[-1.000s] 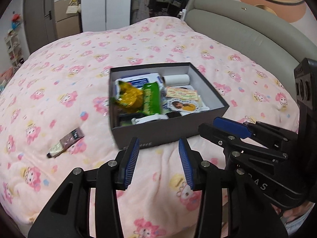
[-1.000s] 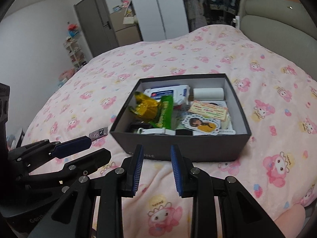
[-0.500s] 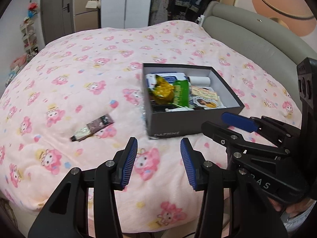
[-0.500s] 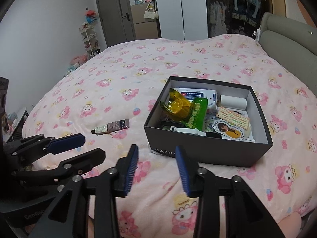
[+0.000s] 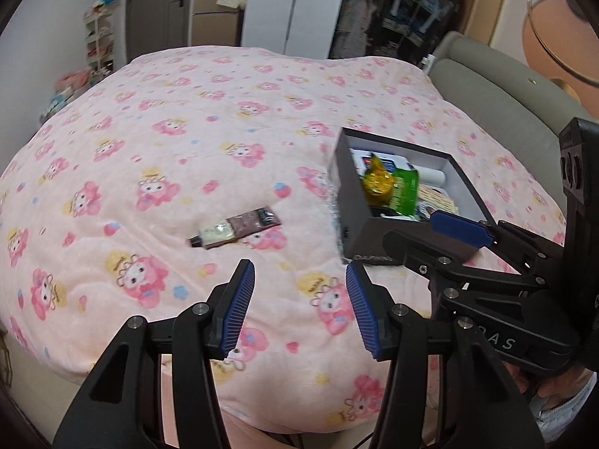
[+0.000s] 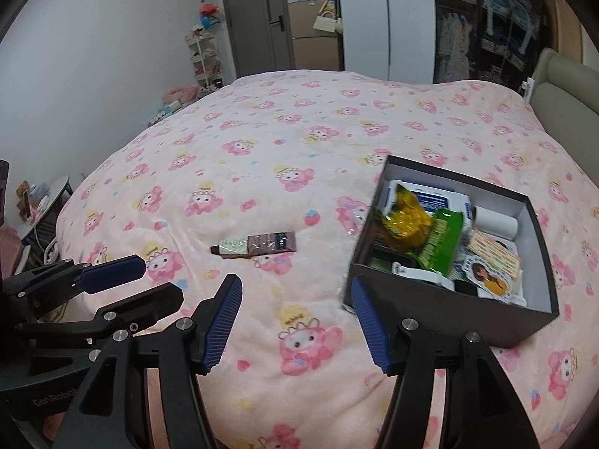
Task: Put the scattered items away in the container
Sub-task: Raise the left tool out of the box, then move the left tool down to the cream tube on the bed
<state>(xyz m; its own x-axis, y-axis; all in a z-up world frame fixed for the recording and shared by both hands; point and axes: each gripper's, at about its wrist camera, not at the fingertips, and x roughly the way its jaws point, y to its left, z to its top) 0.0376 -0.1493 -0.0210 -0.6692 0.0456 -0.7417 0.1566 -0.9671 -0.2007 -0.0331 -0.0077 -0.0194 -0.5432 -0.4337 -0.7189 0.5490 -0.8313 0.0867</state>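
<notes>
A small tube (image 5: 235,227) (image 6: 254,246), cream at one end and brown at the other, lies alone on the pink blanket. To its right stands a dark grey box (image 5: 355,220) (image 6: 441,310) holding a yellow wrapper (image 6: 404,220), a green packet (image 6: 440,243), a white roll and cards. My left gripper (image 5: 299,307) hovers above the blanket just in front of the tube, jaws opening, nothing between them. My right gripper (image 6: 295,321) hangs near the box's front left corner, jaws opening too, empty. Each gripper shows at the edge of the other's view.
The bed's pink cartoon blanket (image 5: 187,142) spreads wide to the left and back. A grey padded headboard (image 5: 505,93) runs along the right. Wardrobes, a door and a shelf rack (image 6: 204,60) stand beyond the bed; a small table (image 6: 45,205) sits at its left.
Both grippers have swung leftwards from in front of the box towards the tube. The jaws of both have widened, the right ones more. The box now sits at the right of each view.
</notes>
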